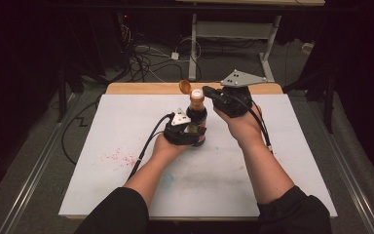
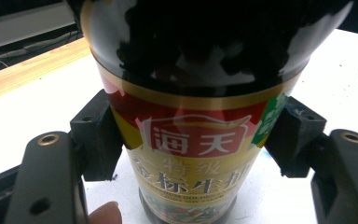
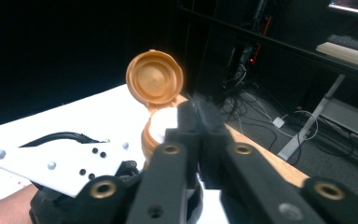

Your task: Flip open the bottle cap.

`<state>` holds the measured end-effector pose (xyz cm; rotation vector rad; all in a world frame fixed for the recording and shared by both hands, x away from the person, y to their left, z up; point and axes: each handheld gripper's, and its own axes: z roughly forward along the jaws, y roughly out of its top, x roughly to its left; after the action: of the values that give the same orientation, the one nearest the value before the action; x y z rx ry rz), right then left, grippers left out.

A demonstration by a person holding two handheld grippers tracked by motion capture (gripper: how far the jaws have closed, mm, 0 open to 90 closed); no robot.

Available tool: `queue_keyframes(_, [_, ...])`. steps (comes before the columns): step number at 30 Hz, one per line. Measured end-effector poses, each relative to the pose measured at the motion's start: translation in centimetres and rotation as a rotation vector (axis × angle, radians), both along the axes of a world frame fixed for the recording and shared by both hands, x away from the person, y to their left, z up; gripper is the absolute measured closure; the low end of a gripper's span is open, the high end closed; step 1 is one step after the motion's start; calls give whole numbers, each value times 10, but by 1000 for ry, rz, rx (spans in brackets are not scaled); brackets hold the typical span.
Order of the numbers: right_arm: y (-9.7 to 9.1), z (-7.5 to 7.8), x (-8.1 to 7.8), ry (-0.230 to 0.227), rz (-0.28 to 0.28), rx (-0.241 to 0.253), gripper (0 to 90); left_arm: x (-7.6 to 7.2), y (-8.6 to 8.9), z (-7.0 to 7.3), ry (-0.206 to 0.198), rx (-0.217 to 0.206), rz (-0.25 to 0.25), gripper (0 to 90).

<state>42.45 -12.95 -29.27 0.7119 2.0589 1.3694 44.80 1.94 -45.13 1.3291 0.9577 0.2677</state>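
I see my left gripper (image 1: 191,132) clamped on a dark glass sauce bottle with a red and gold label (image 1: 196,122). In the left gripper view its two black pads (image 2: 96,136) press the bottle (image 2: 193,121) from either side at label height, the body upright between them and a fingertip showing below the near jaw.

Just above and beyond that gripper, I see the bottle's orange flip cap (image 1: 184,87) hinged open and tilted back over the orange neck. In the right gripper view the open cap (image 3: 154,77) shows its round inner face, with the white pour insert (image 3: 164,125) just ahead of the jaws.

My right gripper (image 1: 208,92) sits at neck height on the bottle's right, its tips touching or almost touching the neck; I cannot tell which. Its jaws stand closed together, nothing visibly between them (image 3: 200,116).

Under both grippers lies the white table mat (image 1: 282,146), with reddish specks (image 1: 119,157) to the left of the left hand and a wooden table edge (image 1: 141,88) beyond. Past that, cables (image 1: 146,56) trail across the dark floor.
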Motion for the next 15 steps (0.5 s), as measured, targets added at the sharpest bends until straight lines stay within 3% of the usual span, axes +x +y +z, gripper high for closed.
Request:
queue_keyframes(9, [-10, -7, 3, 35, 28, 31, 513, 0, -1, 0, 2, -5, 4, 276])
queue_keyframes(15, [-12, -10, 3, 28, 24, 41, 348, 1, 1, 1, 16, -7, -4, 273])
